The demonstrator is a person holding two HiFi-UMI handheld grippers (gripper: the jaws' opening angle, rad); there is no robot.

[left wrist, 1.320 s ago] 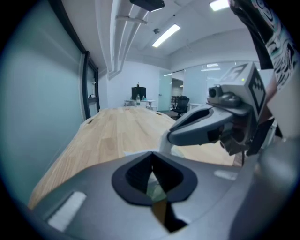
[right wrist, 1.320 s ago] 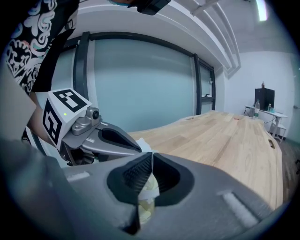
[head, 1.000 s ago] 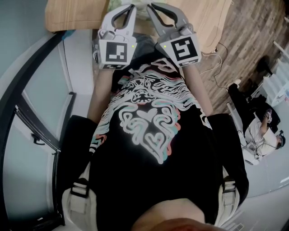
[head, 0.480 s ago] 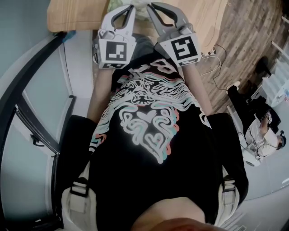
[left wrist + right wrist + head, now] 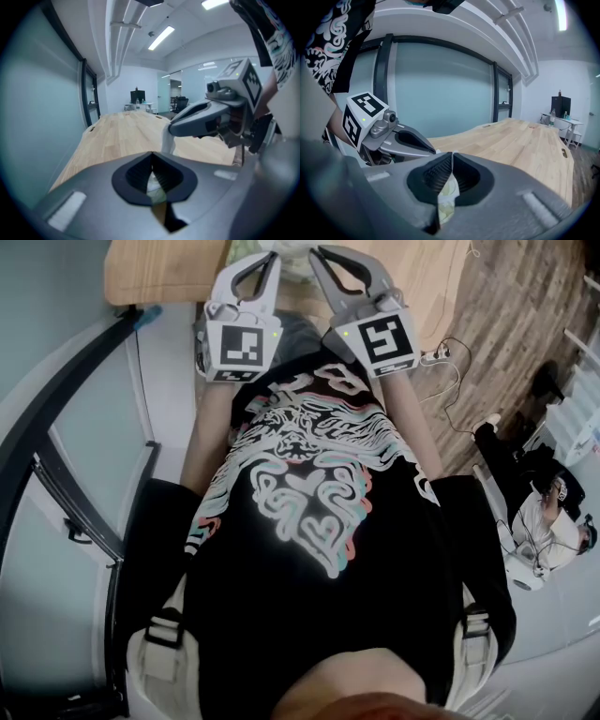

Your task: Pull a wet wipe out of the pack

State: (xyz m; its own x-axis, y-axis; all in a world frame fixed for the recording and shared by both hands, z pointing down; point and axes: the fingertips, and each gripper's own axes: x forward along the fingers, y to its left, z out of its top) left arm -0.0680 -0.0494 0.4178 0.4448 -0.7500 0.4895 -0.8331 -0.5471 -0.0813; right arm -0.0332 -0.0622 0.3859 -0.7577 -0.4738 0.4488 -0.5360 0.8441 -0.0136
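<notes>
The right hand-held gripper [image 5: 452, 155] is clenching the wet wipe [image 5: 167, 140], dangling white in the left gripper view (the head view is barely catching it), while the left hand-held gripper [image 5: 151, 161] is pinching the pack [image 5: 157, 194].

A long wooden table [image 5: 122, 133] runs beside a glass wall [image 5: 440, 89] (dark-framed); cables [image 5: 450, 371] trail over plank floor [image 5: 511, 306].

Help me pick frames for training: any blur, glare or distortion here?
Head view: sharp, but fisheye bows the table edge. Left gripper view: dark vignette, left tongs soft up close, ceiling lights blown out. Right gripper view: same vignette, right tongs soft, one ceiling strip glaring.
</notes>
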